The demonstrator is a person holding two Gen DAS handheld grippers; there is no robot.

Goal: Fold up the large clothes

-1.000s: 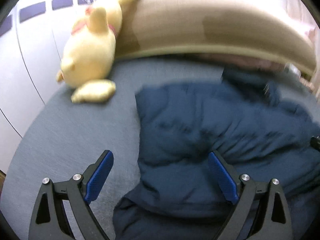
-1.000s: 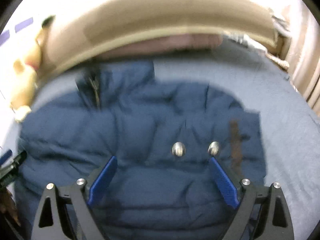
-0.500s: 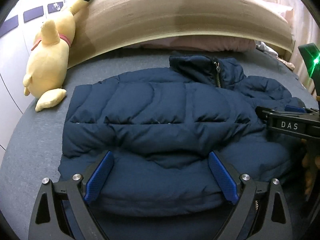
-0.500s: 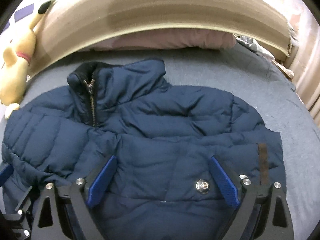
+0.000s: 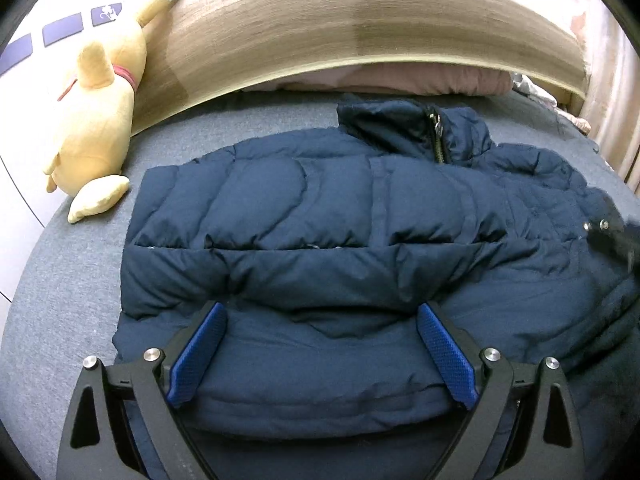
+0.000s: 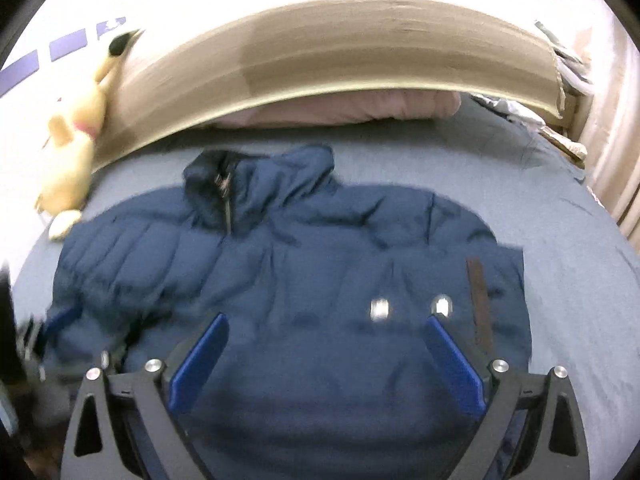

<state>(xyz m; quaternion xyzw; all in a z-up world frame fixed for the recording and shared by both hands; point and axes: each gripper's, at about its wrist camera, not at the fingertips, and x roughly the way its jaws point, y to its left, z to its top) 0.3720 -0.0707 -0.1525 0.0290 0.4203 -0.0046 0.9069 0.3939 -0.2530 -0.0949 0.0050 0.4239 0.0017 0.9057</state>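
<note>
A navy puffer jacket (image 5: 320, 216) lies flat on the grey bed (image 5: 72, 280), collar and zip (image 5: 438, 140) toward the headboard. My left gripper (image 5: 320, 316) hovers open over its near left part, the hem bulging between the blue pads without being pressed. In the right wrist view, which is blurred, the jacket (image 6: 300, 280) shows two metal snaps (image 6: 380, 308) and a brown strip (image 6: 478, 296). My right gripper (image 6: 326, 322) is over the jacket's near right part. Its jaws are opening and wide, with fabric below them and nothing pinched.
A yellow plush toy (image 5: 96, 120) leans at the bed's left against the wooden headboard (image 5: 360, 32). A pink pillow (image 5: 400, 80) lies along the headboard. Loose cloth (image 6: 520, 112) is piled at the far right corner, next to a curtain (image 6: 612, 140).
The left view swung right from the bed's left side to over the jacket, then held. The right gripper pushed in close to the jacket, then drew back, and slid toward the left view's right edge.
</note>
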